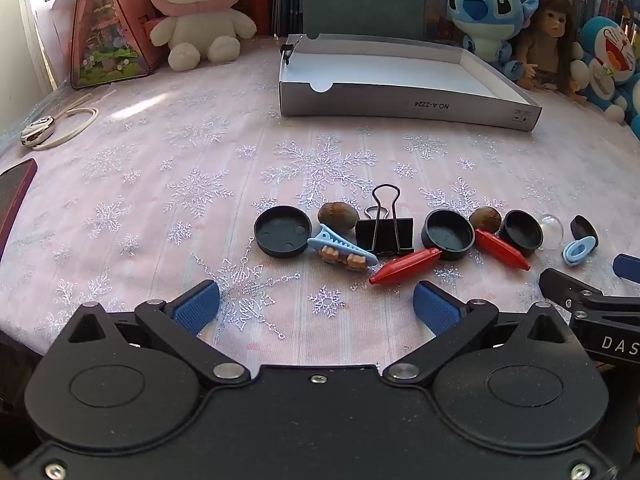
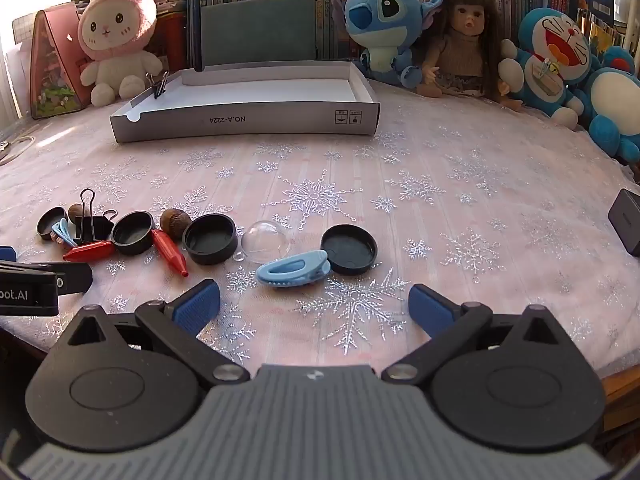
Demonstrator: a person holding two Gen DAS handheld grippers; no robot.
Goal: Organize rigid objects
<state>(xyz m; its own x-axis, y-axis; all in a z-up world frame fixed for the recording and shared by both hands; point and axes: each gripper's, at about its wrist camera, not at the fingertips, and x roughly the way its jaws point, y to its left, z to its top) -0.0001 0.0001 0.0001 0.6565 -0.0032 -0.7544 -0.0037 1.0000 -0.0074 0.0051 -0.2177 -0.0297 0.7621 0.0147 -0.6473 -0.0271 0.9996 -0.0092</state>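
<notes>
Both my left claw (image 1: 316,304) and right claw (image 2: 314,304) gape fully, holding nothing. The small items lie scattered on the bench (image 2: 440,168), short of the box (image 2: 248,124). I'd straddle the blue clip (image 2: 294,269) squarely before closing.

Dark red object (image 1: 14,196) cut by left edge, black box (image 2: 628,222) cut by right edge

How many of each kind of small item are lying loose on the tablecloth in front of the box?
Black caps: 4
Brown nuts: 2
Red crayon-like pieces: 2
Blue hair clips: 2
Black binder clip: 1
Clear dome: 1
Total: 12
</notes>
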